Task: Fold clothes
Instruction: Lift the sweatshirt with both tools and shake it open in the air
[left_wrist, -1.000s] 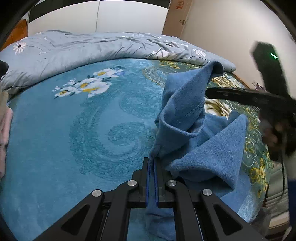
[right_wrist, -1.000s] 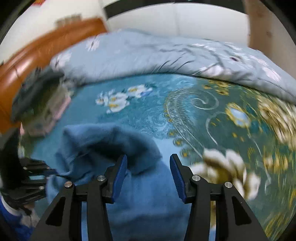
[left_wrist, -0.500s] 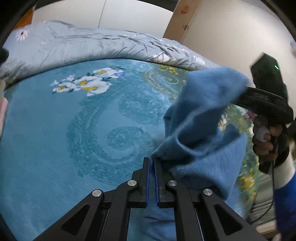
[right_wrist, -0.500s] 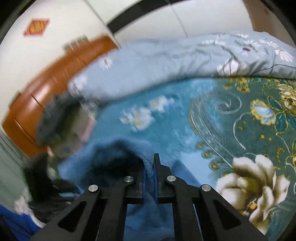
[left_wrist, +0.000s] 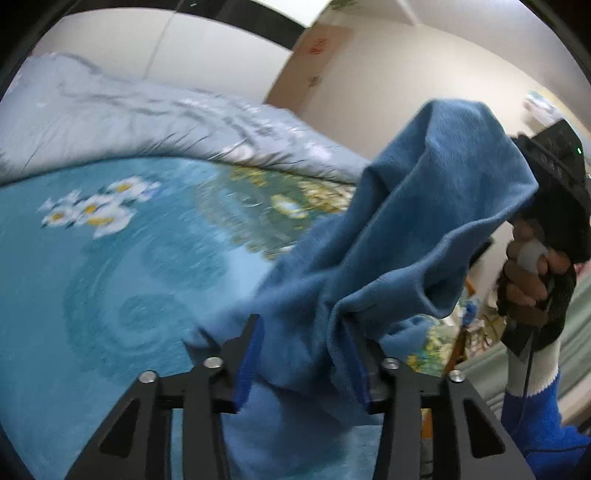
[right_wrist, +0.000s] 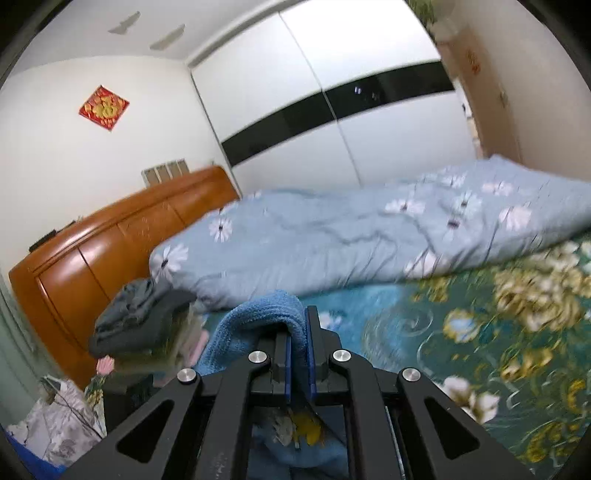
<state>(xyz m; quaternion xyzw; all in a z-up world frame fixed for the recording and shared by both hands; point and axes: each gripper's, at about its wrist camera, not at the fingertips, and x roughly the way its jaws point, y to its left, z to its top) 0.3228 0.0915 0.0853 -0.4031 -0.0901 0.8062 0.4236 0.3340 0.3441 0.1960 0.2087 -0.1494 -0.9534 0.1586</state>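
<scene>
Blue fleece garment (left_wrist: 417, 236) hangs in the air above the bed (left_wrist: 110, 280), lifted clear of the teal floral bedspread except where its lower folds trail out of view below the frame.

Right tool (right_wrist: 298, 354): pads closed narrow on a rolled edge of the garment, which bulges up and over the left pad. In the left wrist view this tool sits high at the right, the cloth draped over it and its fingertips hidden by the fabric.

Left tool (left_wrist: 303, 365): set wide, with cloth hanging loosely between its pads. The fabric brushes the right pad, but nothing is pinched; this tool holds nothing.

Governing relation: the garment runs from the raised right tool diagonally down and leftward to the left tool, so its long axis slopes toward the left tool, which is the nearer one to the free lower edge. In my judgement the next grasp falls to the left tool, on a hem lying directly between its pads.

Not determinable: the garment's type, its sleeves or collar, and how much reaches the bed. Motion blur softens the bedspread and the grey-blue quilt (right_wrist: 369, 236). A stack of dark clothing (right_wrist: 136, 317) sits by the wooden headboard (right_wrist: 110, 243), its contents indistinct.
</scene>
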